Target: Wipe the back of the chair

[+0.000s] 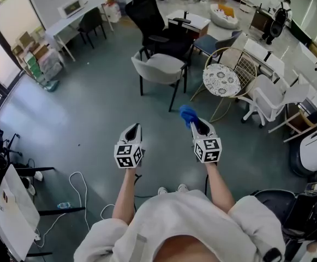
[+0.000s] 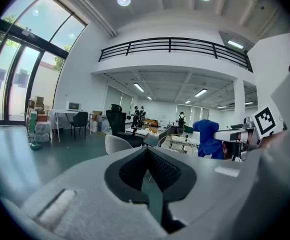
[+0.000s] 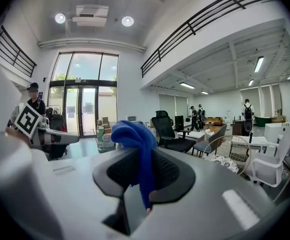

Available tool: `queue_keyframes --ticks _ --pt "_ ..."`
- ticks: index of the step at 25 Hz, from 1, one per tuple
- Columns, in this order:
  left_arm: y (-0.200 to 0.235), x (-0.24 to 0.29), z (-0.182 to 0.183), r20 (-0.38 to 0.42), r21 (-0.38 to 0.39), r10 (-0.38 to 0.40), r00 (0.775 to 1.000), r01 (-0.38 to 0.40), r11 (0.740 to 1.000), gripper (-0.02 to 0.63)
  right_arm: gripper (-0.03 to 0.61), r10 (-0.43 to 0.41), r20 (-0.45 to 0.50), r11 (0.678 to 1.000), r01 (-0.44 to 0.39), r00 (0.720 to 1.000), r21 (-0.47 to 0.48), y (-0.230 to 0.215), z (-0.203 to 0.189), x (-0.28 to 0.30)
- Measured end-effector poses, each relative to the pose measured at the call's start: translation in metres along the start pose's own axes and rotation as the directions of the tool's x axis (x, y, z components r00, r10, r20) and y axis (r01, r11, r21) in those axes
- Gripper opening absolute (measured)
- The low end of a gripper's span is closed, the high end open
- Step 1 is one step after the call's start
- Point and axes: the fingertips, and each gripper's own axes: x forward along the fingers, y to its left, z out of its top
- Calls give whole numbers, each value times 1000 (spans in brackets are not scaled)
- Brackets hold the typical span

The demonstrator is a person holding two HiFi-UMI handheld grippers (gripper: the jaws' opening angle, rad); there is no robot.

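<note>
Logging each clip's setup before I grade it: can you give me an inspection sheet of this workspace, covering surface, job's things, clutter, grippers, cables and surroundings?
Surface: grey-green floor; the person stands on it.
Job's things: blue cloth held up in front; grey chair is nearest ahead and not yet touched. Which chair is meant cannot be told.
Clutter: stacked boxes by the windows at left.
Grippers: left gripper has its jaws together with nothing between them; right gripper has its jaws shut on the blue cloth.
Cables: white cable looped on the floor at the person's left.
Surroundings: black office chair, wire chair, white chairs, people far off.
</note>
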Motion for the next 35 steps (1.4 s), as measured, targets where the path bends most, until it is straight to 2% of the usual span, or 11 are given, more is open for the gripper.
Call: queue_keyframes --ticks 10,17,25,35 --pt "16 12 -8 -22 3 -25 999 25 1000 2 77 -6 -39 1000 6 999 12 11 -19 14" --pt "36 43 -12 -40 -1 -10 999 10 1000 2 77 11 -43 1000 -10 999 24 -1 -22 58" --pt "67 119 22 -29 8 38 999 -37 999 2 77 55 -29 998 -54 998 27 -35 4 146" --pt "82 228 64 -22 1 63 998 -63 998 2 77 93 -19 996 -93 995 16 -99 45 246"
